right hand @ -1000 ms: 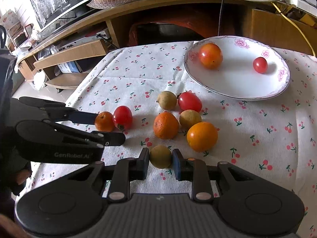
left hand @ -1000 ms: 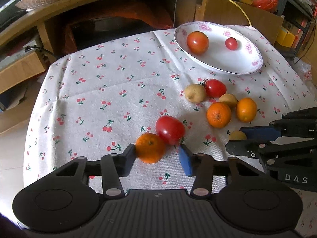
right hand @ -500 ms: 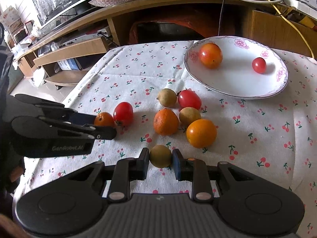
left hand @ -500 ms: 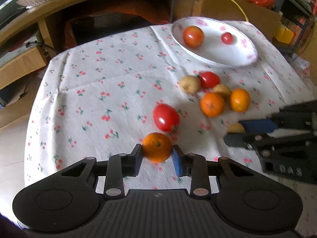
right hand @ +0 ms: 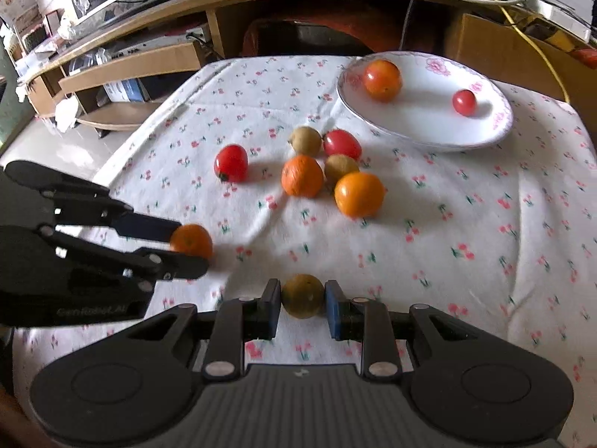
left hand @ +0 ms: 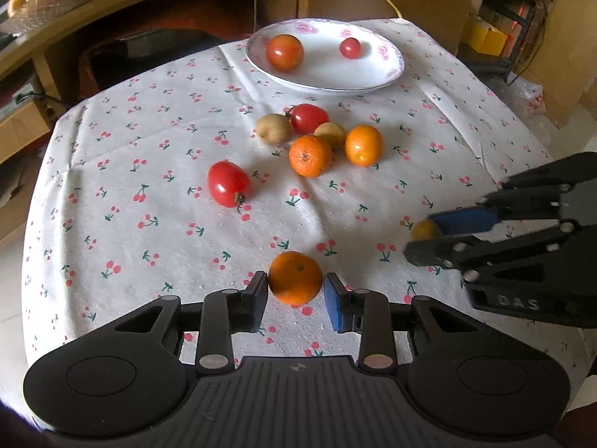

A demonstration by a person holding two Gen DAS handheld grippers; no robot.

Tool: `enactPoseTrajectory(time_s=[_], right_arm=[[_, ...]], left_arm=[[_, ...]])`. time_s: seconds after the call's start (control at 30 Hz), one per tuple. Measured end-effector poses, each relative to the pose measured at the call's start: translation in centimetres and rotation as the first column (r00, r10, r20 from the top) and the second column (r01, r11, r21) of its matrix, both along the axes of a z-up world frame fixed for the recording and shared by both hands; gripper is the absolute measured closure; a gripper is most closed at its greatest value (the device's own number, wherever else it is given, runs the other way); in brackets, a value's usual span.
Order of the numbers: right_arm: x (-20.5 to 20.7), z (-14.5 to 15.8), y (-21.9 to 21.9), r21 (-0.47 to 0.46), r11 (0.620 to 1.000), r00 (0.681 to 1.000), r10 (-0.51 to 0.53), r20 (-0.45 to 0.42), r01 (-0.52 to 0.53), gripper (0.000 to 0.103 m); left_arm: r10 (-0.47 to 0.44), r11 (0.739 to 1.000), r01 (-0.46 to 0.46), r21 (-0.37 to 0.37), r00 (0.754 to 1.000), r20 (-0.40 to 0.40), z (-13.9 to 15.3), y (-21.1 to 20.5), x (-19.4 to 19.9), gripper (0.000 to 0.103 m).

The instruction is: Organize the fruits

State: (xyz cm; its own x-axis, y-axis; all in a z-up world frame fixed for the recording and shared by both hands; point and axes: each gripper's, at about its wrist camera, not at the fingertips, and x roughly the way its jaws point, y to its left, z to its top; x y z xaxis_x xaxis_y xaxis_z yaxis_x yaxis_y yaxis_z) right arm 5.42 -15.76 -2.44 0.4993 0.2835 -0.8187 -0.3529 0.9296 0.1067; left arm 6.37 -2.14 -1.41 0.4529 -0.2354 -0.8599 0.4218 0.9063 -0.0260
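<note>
Fruits sit between both pairs of jaws. The left gripper (left hand: 296, 289) has a small orange (left hand: 295, 277) between its pads; the jaws are easing apart slightly, yet the pads stay against the fruit's sides. The right gripper (right hand: 302, 303) pinches a brownish-green round fruit (right hand: 302, 295) firmly, both pads on it. Each gripper shows in the other's view, off to the side, over the near part of the cherry-print tablecloth (left hand: 149, 156).

Farther out, a red tomato (left hand: 228, 183) lies alone on the cloth. Beyond it a cluster lies close together: a rough orange (left hand: 310, 155), a smooth orange (left hand: 363, 145), two pale brown fruits (left hand: 273, 128), and another red tomato (left hand: 309, 118).

At the far side of the cloth a white plate (left hand: 380, 74) with pink flowers on its rim holds a large orange-red tomato (left hand: 284, 52) and a small cherry tomato (left hand: 350, 47), well apart from each other.
</note>
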Motion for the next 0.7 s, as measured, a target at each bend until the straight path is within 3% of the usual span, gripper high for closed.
enactPoseTrajectory(time_s=[0.17, 0.23, 0.33, 0.7], right_arm=[[-0.89, -0.38, -0.52, -0.011, 1.0, 1.0, -0.011, -0.013, 0.011, 0.066], [-0.91, -0.34, -0.25, -0.023, 1.0, 1.0, -0.005, -0.005, 0.005, 0.066], [-0.81, -0.32, -0.04, -0.032, 0.999, 1.0, 0.005, 0.002, -0.005, 0.066], [-0.56, -0.36, -0.81, 0.009, 0.999, 0.999, 0.037, -0.007, -0.037, 0.058]], left_arm=[[0.002, 1.0, -0.002, 0.02, 1.0, -0.006, -0.68, 0.14, 0.14, 0.059], [0.001, 1.0, -0.001, 0.025, 1.0, -0.002, -0.62, 0.11, 0.17, 0.055], [-0.011, 0.999, 0.01, 0.044, 1.0, 0.005, -0.77, -0.11, 0.11, 0.04], [-0.023, 0.998, 0.023, 0.063, 1.0, -0.002, -1.0, -0.55, 0.58, 0.025]])
